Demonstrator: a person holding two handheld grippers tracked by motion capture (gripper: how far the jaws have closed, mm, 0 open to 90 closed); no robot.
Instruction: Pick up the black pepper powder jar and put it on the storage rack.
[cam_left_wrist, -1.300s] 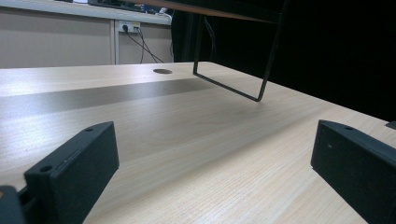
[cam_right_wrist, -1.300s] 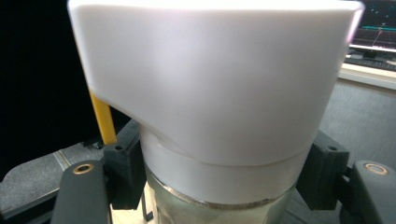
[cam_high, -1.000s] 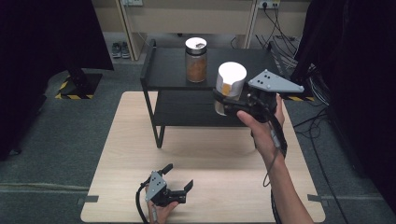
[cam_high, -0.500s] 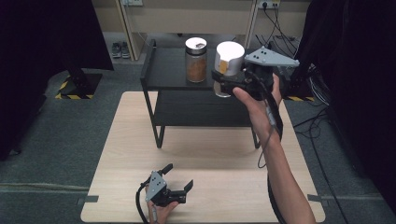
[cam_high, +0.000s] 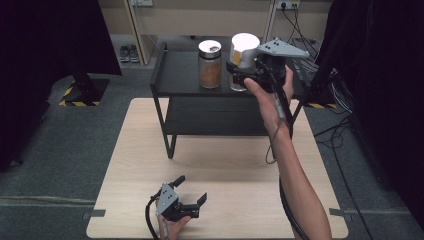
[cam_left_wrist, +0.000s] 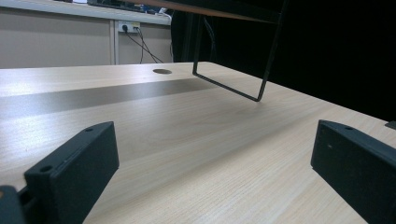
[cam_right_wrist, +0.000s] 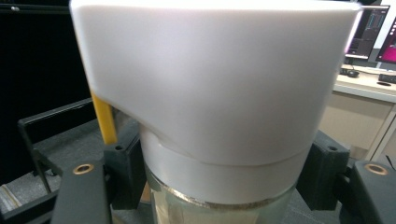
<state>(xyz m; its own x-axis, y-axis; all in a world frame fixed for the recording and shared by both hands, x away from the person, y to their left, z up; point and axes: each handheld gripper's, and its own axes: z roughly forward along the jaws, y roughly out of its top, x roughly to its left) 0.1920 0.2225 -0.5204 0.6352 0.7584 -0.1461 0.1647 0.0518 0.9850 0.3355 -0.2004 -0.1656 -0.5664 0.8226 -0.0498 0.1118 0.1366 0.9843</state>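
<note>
Placing the white-lidded jar on the shelf

My right gripper (cam_high: 239, 75) is clamped on the jar (cam_high: 243, 52) just under its lid, holding it over the shelf (cam_high: 175, 75) top, just right of the brown jar (cam_high: 210, 64). Next I judge: lower it flat, then release. My left gripper (cam_high: 192, 197) rests with jaws apart near the table's (cam_high: 225, 165) front edge.

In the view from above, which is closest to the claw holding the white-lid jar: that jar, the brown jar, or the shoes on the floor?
1. White-lid jar, gripped in the right claw.
2. Brown jar, beside it on the shelf's left.
3. Shoes, on the floor far left.
</note>
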